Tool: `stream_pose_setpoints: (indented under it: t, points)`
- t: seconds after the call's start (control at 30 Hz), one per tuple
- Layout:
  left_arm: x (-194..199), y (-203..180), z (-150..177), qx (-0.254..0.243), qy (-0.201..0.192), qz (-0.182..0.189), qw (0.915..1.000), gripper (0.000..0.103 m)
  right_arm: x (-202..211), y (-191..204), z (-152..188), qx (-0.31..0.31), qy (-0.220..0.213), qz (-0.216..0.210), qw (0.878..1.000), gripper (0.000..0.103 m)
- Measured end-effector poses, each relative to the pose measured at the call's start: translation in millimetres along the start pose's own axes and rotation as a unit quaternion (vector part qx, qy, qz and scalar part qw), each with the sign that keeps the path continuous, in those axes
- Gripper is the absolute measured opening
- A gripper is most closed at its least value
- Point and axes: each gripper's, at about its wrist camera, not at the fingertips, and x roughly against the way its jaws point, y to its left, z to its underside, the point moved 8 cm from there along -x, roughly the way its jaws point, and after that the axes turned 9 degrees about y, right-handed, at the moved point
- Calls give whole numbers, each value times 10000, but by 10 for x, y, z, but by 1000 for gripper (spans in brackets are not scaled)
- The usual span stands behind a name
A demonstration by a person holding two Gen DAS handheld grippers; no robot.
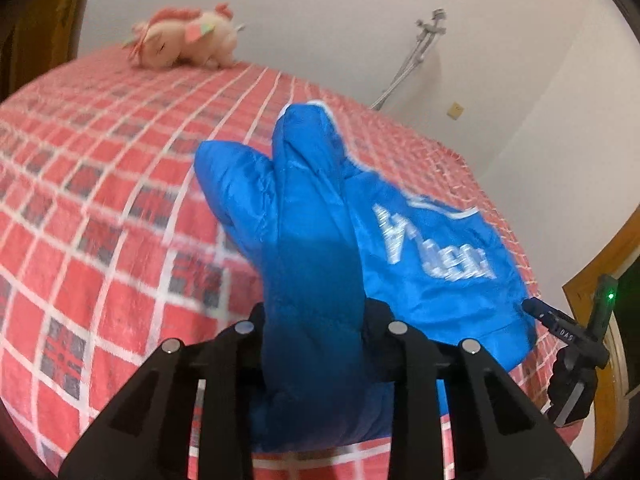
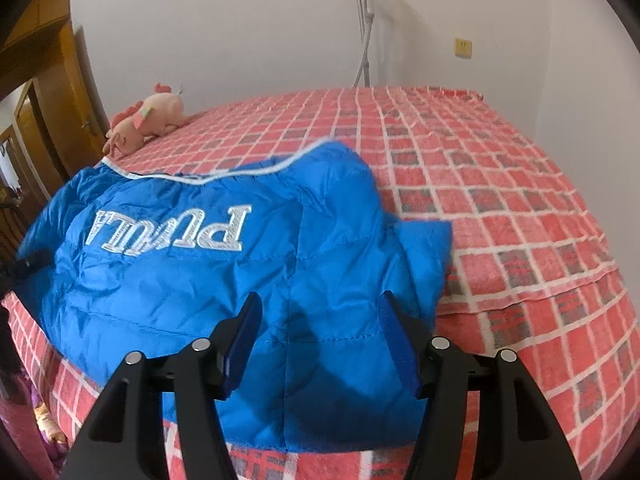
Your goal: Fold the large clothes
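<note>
A blue padded jacket [image 2: 208,280] with silver letters lies on a red checked bed cover [image 2: 500,208], near the bed's front edge. My left gripper [image 1: 316,320] is shut on a thick fold of the jacket [image 1: 304,216], which rises between its black fingers and is lifted off the bed. My right gripper [image 2: 322,340] stands open over the jacket's near part. Its blue pads [image 2: 400,348] flank the fabric without pinching it. In the left wrist view the right gripper [image 1: 554,344] shows at the jacket's right edge.
A pink plush toy [image 2: 148,120] lies at the bed's far left corner. A grey metal stand [image 2: 366,20] leans on the white wall behind the bed. A wooden door [image 2: 52,92] is on the left. Bare bed cover stretches right of the jacket.
</note>
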Motion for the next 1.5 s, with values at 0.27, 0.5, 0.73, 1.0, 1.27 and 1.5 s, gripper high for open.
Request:
stream_pose_setpoints:
  t: [0.27, 0.5, 0.73, 1.0, 1.27, 1.5]
  points:
    - [230, -923, -293, -834, -330, 35, 9960, 26, 170, -197, 7, -67, -114, 139, 9998, 61]
    - [-26, -1771, -383, -1521, -148, -64, 9882, 26, 139, -347, 101, -218, 21, 69, 9997, 61]
    - [-462, -2409, -259, -2014, 126, -96, 9794, 26, 123, -416, 169, -249, 97, 44, 9996, 61]
    - [-1159, -2759, 86, -2340, 896, -32, 9681, 27, 58, -480, 231, -351, 186, -163, 9991, 61]
    - [-1630, -2677, 366, -2366, 1355, 130, 9620, 27, -21, -510, 253, -408, 288, -355, 9981, 61]
    - [-1536, -2675, 356, -2268, 1390, 495, 9627, 32, -18, -515, 211, -434, 326, -351, 9979, 61]
